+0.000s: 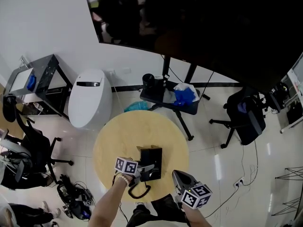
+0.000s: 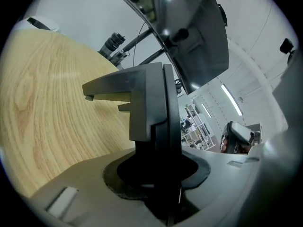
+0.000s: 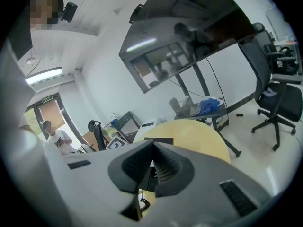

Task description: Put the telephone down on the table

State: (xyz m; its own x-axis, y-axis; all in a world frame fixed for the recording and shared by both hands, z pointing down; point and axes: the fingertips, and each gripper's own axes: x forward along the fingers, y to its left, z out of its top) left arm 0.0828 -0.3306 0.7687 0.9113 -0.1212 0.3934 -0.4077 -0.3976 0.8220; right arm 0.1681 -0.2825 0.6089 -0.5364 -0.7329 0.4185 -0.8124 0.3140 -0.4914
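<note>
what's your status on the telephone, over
Left claw shut on black telephone, over round wooden table, contact unclear. Right claw shut, empty, off to the side. Coiled cord loops at table's near edge.

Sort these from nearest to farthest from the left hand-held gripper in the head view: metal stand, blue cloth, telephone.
1. Telephone, held in the left hand-held gripper.
2. Blue cloth, ahead, beyond the round table.
3. Metal stand, far upper left.

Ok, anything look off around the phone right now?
Nothing damaged or spilled. The telephone is clamped in the left gripper close to the near rim of the table, and its coiled cord trails in a loose loop right by that rim, where it could snag.
</note>
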